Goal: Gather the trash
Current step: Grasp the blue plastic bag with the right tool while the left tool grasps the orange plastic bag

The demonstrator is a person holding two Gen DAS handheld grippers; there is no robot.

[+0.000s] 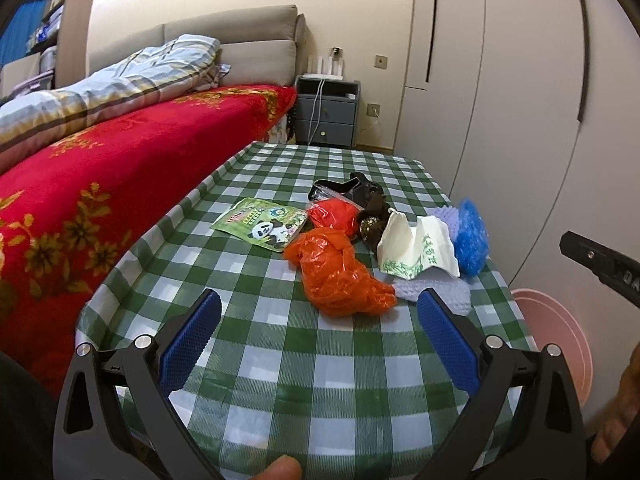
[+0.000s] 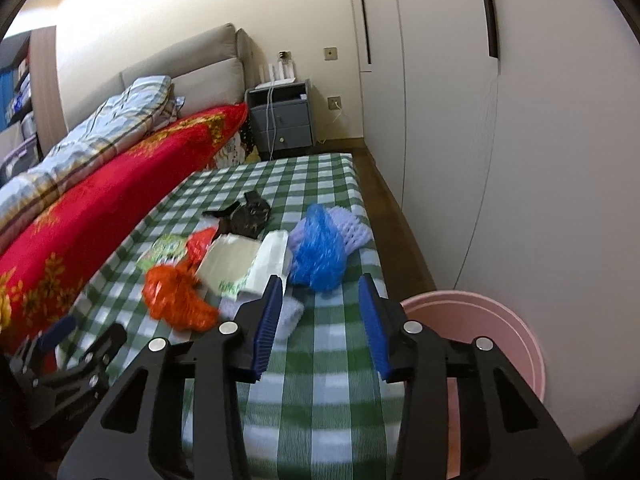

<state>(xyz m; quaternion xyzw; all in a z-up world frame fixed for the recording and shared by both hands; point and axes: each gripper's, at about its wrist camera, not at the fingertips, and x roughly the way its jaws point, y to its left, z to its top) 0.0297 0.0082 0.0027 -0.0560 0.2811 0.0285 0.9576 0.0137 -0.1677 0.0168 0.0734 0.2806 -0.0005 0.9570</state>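
Left hand-held gripper (image 1: 318, 322): released, empty, near orange bag (image 1: 340, 276).
Right hand-held gripper (image 2: 320, 312): released, empty, near orange bag.

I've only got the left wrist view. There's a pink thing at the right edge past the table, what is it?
Observer: A pink bin, open-topped, standing on the floor beside the table.
Operator: Anything in the right gripper?
Observer: No, the right gripper is open with nothing between its pads.
Operator: What's nearest to it?
Observer: The blue plastic bag, just beyond its fingertips, with the white paper bag to the left.
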